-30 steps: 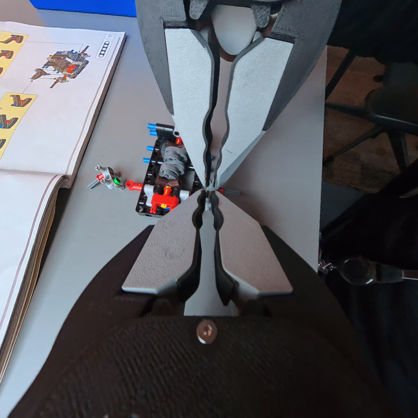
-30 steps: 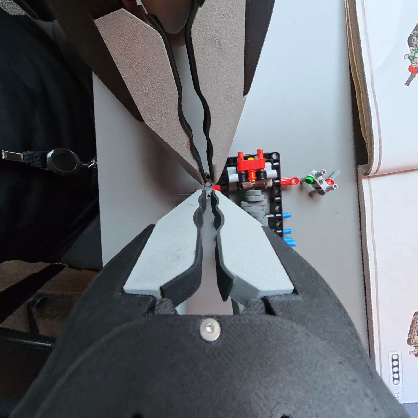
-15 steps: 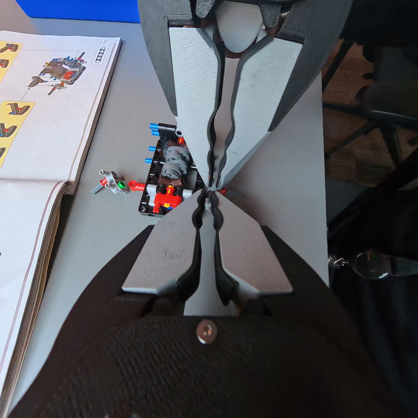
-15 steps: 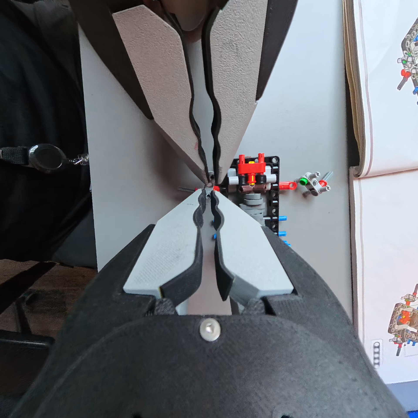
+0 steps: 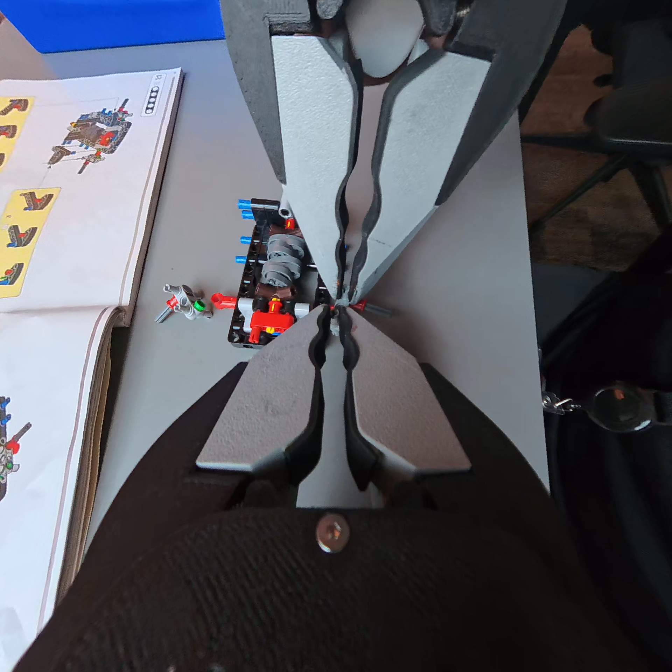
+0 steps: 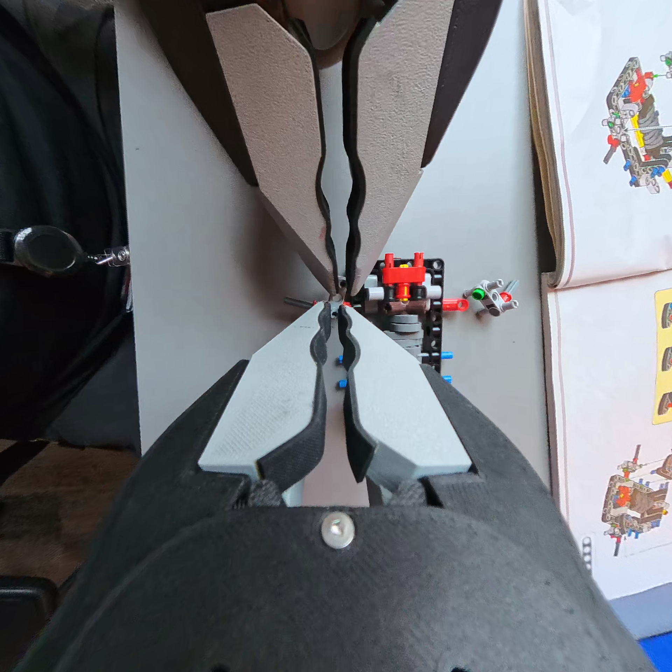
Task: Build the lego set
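Observation:
The Lego assembly (image 5: 269, 276), a black frame with grey gears, blue pins and a red block, lies on the grey table (image 5: 203, 203); it also shows in the right wrist view (image 6: 403, 291). My left gripper (image 5: 336, 322) and my right gripper (image 6: 334, 309) meet tip to tip beside the frame's edge. Both are shut on a small grey Lego piece (image 5: 335, 325) held between them (image 6: 336, 296). A dark grey axle with a red end (image 5: 376, 310) sticks out past the tips (image 6: 296, 302). How the piece joins the frame is hidden by the fingers.
A small loose grey sub-assembly with green and red parts (image 5: 185, 302) lies next to the frame (image 6: 489, 294). The open instruction booklet (image 5: 83, 189) lies beyond it (image 6: 600, 182). The table edge (image 5: 527, 254) is near the grippers, with a person's dark clothing and a badge reel (image 6: 47, 251) past it. Both grippers' tips are close together, under 4 cm apart.
Both grippers stay shut and tip to tip on the small piece. Both views have drifted slightly; the booklet has slid up in the right wrist view. The assembly has not moved.

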